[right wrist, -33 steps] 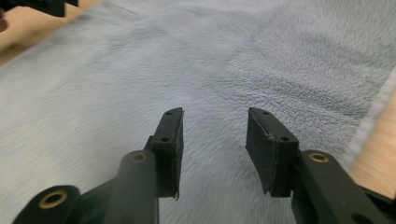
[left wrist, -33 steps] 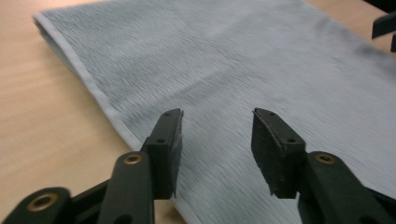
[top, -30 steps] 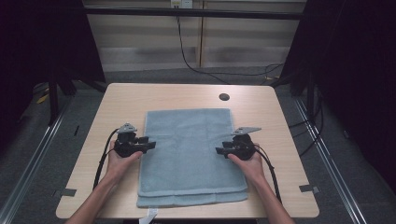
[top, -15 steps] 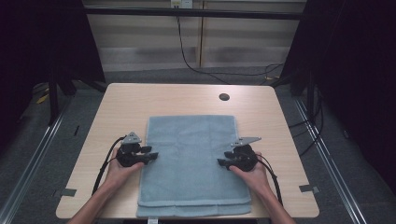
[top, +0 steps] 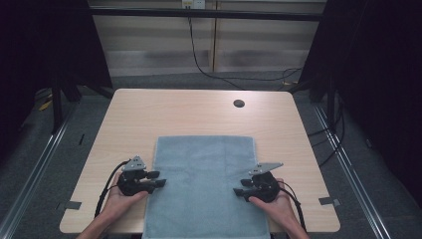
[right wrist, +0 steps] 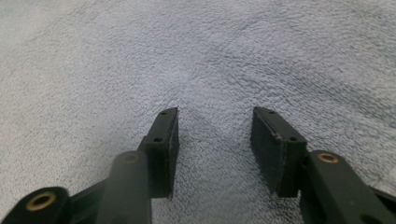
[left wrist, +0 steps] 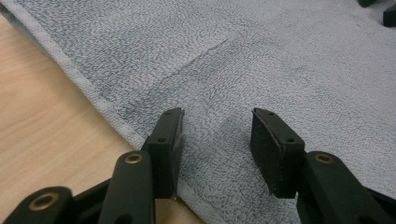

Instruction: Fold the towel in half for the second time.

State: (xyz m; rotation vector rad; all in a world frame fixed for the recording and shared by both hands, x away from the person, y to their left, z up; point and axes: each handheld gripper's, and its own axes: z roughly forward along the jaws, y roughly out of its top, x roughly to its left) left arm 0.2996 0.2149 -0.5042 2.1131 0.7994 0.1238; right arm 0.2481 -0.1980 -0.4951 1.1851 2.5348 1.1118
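We see the blue-grey towel point(top: 201, 184) lying flat on the wooden bench point(top: 164, 114), at the near middle, its near end over the bench's front edge. Left tongs point(top: 158, 179) at the towel's left hem, jaws parted, nothing gripped; the hem runs under one jaw. Right tongs point(top: 240, 187) just inside the towel's right edge, jaws just opened further, bare cloth between them, not pinched. A dark round hole point(top: 239, 103) sits well beyond the towel's far end.

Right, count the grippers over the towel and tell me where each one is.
2. The left gripper is at the towel's left edge, jaws open. The right gripper is at its right edge, jaws open. Both are near the front of the table.
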